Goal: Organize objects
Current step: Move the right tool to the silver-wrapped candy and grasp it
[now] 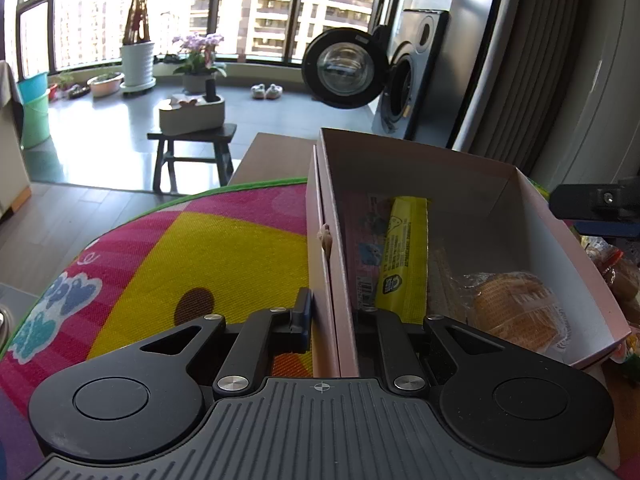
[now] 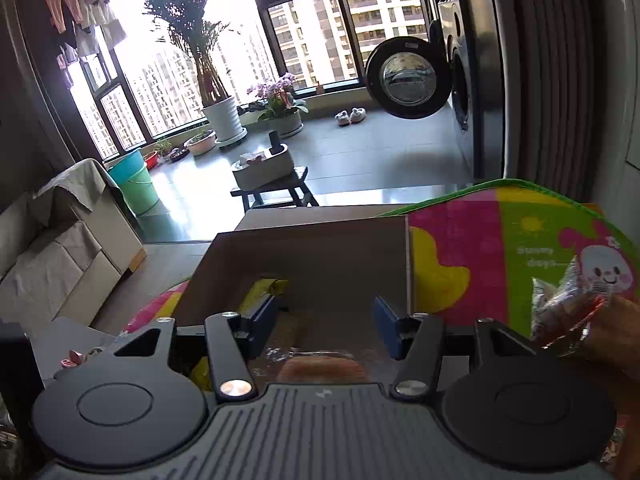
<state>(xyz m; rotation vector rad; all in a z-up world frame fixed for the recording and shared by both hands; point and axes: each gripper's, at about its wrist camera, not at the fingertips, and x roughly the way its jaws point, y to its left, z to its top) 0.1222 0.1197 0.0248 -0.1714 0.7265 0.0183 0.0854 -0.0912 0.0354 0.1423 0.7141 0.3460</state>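
Cardboard box [image 1: 420, 168] wall between left gripper [image 1: 332, 312] jaws.

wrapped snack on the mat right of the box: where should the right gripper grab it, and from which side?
Grip the crinkled clear end of the wrapped snack, coming from the left across the mat. It lies loose beside the cardboard box, and the film bunches there into a pinchable fold. The right gripper is open over the box, so a short sideways move probably suffices.

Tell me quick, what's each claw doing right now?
Left gripper: shut on the box wall.
Right gripper: open, holding nothing, above the wrapped bread.
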